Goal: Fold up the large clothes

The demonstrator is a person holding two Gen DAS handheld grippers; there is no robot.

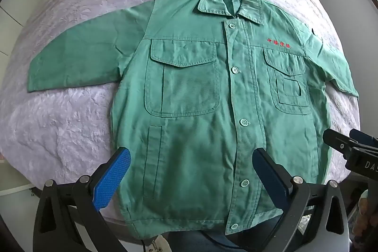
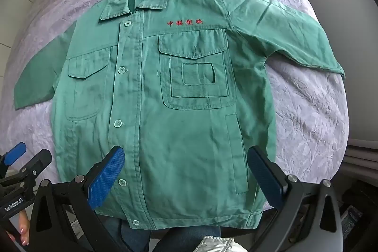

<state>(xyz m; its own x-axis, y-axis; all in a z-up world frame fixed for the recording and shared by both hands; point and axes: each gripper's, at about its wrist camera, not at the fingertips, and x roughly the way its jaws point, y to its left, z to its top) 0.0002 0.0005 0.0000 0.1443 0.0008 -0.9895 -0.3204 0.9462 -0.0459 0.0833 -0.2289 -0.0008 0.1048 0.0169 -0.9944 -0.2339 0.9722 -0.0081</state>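
The jacket [image 1: 208,110] is spread flat, buttoned and face up on the bed [image 1: 70,129], sleeves out to both sides. The left gripper [image 1: 191,178] and right gripper [image 2: 186,176] are held wide open above the hem, empty. The first fold is best begun with a sleeve [image 2: 283,39] pinched near its cuff and laid straight across the chest.

1. Left gripper [image 1: 191,177]: black frame, silver round screws, blue textured pads [image 1: 111,178].
2. Right gripper [image 2: 186,175]: same black frame; blue pads [image 2: 106,177] at 7 and 5 o'clock.
3. Blue jeans [image 2: 132,235] at 6 o'clock.
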